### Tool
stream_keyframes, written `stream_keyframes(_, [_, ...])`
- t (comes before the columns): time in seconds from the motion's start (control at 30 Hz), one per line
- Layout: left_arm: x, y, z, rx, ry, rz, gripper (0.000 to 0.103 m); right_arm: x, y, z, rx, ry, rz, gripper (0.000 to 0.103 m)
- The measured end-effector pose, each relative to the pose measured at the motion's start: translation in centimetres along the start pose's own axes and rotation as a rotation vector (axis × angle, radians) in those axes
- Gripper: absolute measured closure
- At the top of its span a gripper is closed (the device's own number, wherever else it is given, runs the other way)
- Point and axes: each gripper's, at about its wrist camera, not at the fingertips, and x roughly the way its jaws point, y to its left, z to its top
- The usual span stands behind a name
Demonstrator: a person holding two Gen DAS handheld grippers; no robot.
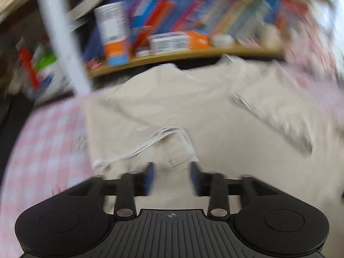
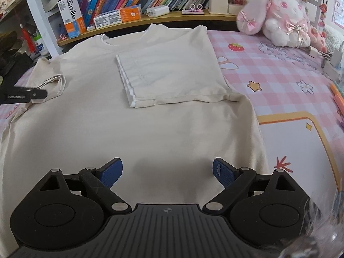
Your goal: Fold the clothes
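Left gripper [image 1: 172,177]: jaws part-spread, nothing between the pads; view heavily blurred. Its fingers [image 2: 32,93] enter the right-wrist view from the left edge, at the left sleeve [image 2: 52,85], touching or just over it; cannot tell which.

Right gripper [image 2: 167,173]: jaws wide apart, empty, hanging over the lower body of the shirt [image 2: 150,129], near the hem end.

The shirt lies flat on the pink checked cover [image 2: 279,68], long axis running away from both grippers, collar [image 2: 107,40] at the far end by the shelf [image 2: 172,18]. Right sleeve [image 2: 172,77] is already turned in across the chest; the left one lies out to the side, bunched.

Judgement: the left sleeve is the step in hand. It lies straight ahead of the left gripper and well left of the right one, so the left is nearer. The fold would go rightward, across the long axis.
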Motion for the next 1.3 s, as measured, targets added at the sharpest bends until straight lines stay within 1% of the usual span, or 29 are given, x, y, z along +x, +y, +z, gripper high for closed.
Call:
stream_keyframes(0.07, [-0.8, 2.6, -0.1, -0.199, -0.053, -0.009, 0.041, 0.0, -0.6, -0.1, 0.012, 0.002, -0.006, 0.012])
stream_keyframes(0.1, [-1.1, 3.9, -0.1, -0.290, -0.077, -0.007, 0.041, -0.1, -0.8, -0.2, 0.018, 0.000, -0.009, 0.012])
stream_keyframes(0.17, [-1.0, 5.7, 0.0, -0.406, -0.097, 0.051, 0.041, -0.1, -1.3, -0.3, 0.026, -0.004, -0.012, 0.012])
stream_keyframes(0.27, [0.3, 6.8, 0.9, -0.441, -0.064, 0.152, 0.042, -0.1, -1.5, -0.3, 0.023, -0.006, -0.008, 0.011])
stream_keyframes(0.33, [1.2, 7.1, 1.3, -0.438, -0.040, 0.185, 0.046, -0.1, -1.5, -0.4, 0.017, -0.009, -0.004, 0.010])
stream_keyframes(0.37, [1.5, 7.3, 1.5, -0.445, -0.031, 0.189, 0.071, -0.1, -1.5, -0.4, 0.013, -0.010, -0.002, 0.010])
stream_keyframes(0.4, [1.9, 7.5, 1.9, -0.461, -0.026, 0.170, 0.101, -0.1, -1.6, -0.4, 0.011, -0.012, 0.001, 0.010])
stream_keyframes(0.43, [2.1, 7.5, 2.6, -0.470, -0.026, 0.150, 0.101, -0.2, -1.7, -0.5, 0.010, -0.014, 0.005, 0.010])
stream_keyframes(0.47, [1.9, 7.1, 3.3, -0.455, -0.051, 0.142, 0.101, -0.2, -1.8, -0.5, 0.011, -0.016, 0.009, 0.010])
stream_keyframes(0.5, [1.8, 6.6, 4.2, -0.434, -0.077, 0.131, 0.101, -0.3, -1.9, -0.5, 0.013, -0.018, 0.013, 0.010])
stream_keyframes(0.53, [2.0, 5.8, 5.7, -0.394, -0.106, 0.108, 0.100, -0.3, -1.9, -0.5, 0.014, -0.019, 0.015, 0.010])
stream_keyframes(0.57, [2.3, 5.0, 7.3, -0.354, -0.131, 0.080, 0.100, -0.4, -2.0, -0.6, 0.014, -0.019, 0.016, 0.010])
stream_keyframes(0.63, [3.1, 3.1, 10.2, -0.265, -0.139, -0.009, 0.091, -0.4, -2.0, -0.6, 0.012, -0.018, 0.015, 0.010])
stream_keyframes(0.67, [3.1, 2.4, 11.0, -0.230, -0.138, -0.027, 0.083, -0.4, -2.0, -0.5, 0.009, -0.015, 0.014, 0.010])
stream_keyframes(0.7, [3.2, 1.6, 11.8, -0.195, -0.137, -0.045, 0.071, -0.4, -2.0, -0.5, 0.010, -0.013, 0.014, 0.010])
stream_keyframes(0.73, [3.1, 0.9, 12.3, -0.164, -0.140, -0.056, 0.061, -0.5, -2.1, -0.5, 0.013, -0.013, 0.015, 0.010])
stream_keyframes(0.77, [2.7, 0.5, 12.0, -0.145, -0.155, -0.044, 0.037, -0.5, -2.2, -0.6, 0.016, -0.014, 0.015, 0.010])
stream_keyframes(0.8, [2.4, -0.1, 11.0, -0.108, -0.158, -0.025, 0.031, -0.6, -2.2, -0.7, 0.018, -0.017, 0.015, 0.010])
stream_keyframes(0.87, [1.8, -1.2, 9.1, -0.030, -0.154, 0.011, 0.031, -0.7, -2.3, -0.9, 0.018, -0.021, 0.015, 0.010])
stream_keyframes(0.93, [2.2, -2.5, 6.8, 0.065, -0.088, 0.039, 0.032, -0.7, -2.4, -1.0, 0.017, -0.025, 0.016, 0.010])
stream_keyframes(1.03, [2.8, -4.0, 3.3, 0.120, -0.028, 0.037, 0.034, -0.7, -2.3, -1.1, 0.014, -0.027, 0.014, 0.009])
stream_keyframes(1.07, [2.9, -4.4, 2.4, 0.130, -0.010, 0.036, 0.041, -0.7, -2.3, -1.1, 0.013, -0.027, 0.013, 0.008])
stream_keyframes(1.1, [2.9, -4.3, 2.4, 0.111, -0.002, 0.036, 0.064, -0.7, -2.2, -1.1, 0.012, -0.027, 0.011, 0.008])
stream_keyframes(1.13, [2.9, -4.3, 2.4, 0.093, 0.007, 0.035, 0.072, -0.6, -2.2, -1.1, 0.011, -0.026, 0.010, 0.008])
stream_keyframes(1.17, [2.8, -4.2, 2.4, 0.075, 0.016, 0.035, 0.091, -0.6, -2.2, -1.1, 0.009, -0.026, 0.008, 0.008])
stream_keyframes(1.2, [2.8, -4.1, 2.4, 0.056, 0.024, 0.034, 0.093, -0.6, -2.1, -1.0, 0.005, -0.025, 0.006, 0.008])
stream_keyframes(1.23, [2.8, -4.0, 2.4, 0.038, 0.033, 0.034, 0.099, -0.6, -2.1, -1.1, 0.001, -0.025, 0.006, 0.008])
stream_keyframes(1.27, [2.6, -3.9, 2.4, 0.025, 0.037, 0.025, 0.099, -0.6, -2.1, -1.1, -0.002, -0.024, 0.005, 0.008])
stream_keyframes(1.3, [1.9, -3.9, 2.7, 0.028, 0.025, -0.013, 0.098, -0.7, -2.0, -1.1, -0.004, -0.025, 0.005, 0.008])
